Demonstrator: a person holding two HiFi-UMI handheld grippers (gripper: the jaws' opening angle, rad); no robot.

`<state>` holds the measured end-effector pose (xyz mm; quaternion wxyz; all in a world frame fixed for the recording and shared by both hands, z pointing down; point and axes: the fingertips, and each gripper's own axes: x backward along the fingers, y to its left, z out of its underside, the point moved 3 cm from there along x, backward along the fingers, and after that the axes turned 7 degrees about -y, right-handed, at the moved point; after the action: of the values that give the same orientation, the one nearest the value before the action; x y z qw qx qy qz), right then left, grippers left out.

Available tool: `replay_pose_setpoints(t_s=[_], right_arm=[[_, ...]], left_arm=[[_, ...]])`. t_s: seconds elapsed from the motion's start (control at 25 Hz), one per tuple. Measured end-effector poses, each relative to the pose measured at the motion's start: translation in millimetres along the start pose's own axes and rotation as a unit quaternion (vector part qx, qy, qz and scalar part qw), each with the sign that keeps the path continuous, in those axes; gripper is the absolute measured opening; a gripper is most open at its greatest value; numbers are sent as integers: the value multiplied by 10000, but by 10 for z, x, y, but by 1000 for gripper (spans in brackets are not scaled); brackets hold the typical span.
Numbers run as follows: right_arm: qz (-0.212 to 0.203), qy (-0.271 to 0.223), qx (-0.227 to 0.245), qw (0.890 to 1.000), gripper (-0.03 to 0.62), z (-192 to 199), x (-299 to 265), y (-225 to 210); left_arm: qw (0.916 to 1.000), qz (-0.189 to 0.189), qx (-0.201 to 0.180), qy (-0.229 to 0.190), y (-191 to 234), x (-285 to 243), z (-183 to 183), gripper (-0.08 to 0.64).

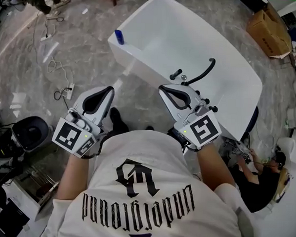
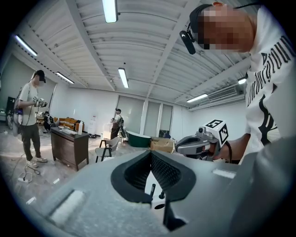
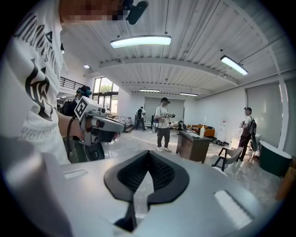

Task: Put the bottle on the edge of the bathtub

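Observation:
A small blue bottle [image 1: 119, 37] stands on the left rim of the white bathtub [image 1: 141, 55]. My left gripper [image 1: 109, 90] and right gripper [image 1: 163, 88] are both held up near my chest, short of the tub and far from the bottle. Both are shut with nothing between their jaws. In the left gripper view the black jaws meet at their tips [image 2: 151, 152], pointing out across the room, with the right gripper [image 2: 199, 143] beside them. The right gripper view shows the same: closed jaws [image 3: 148, 152], left gripper [image 3: 99, 122] alongside. Neither gripper view shows the bottle or tub.
A black hose and fittings [image 1: 202, 74] lie inside the tub. A cardboard box [image 1: 269, 28] sits at the back right. A power strip with cable [image 1: 65, 91] and a black bin [image 1: 31, 131] are on the floor at left. A person [image 1: 256, 171] crouches at right.

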<state>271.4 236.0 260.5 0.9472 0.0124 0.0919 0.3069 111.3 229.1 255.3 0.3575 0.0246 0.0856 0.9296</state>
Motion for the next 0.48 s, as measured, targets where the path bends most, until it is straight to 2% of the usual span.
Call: replay_pose_setpoints(t_s=[0.32, 0.48], right_arm=[[-304, -25, -80, 9995, 2, 213, 782, 264], [-443, -64, -153, 9989, 2, 248, 982, 422]], left_arm=[[9998, -201, 55, 10, -885, 48, 255, 6], [9993, -350, 53, 70, -1159, 178, 303, 6]])
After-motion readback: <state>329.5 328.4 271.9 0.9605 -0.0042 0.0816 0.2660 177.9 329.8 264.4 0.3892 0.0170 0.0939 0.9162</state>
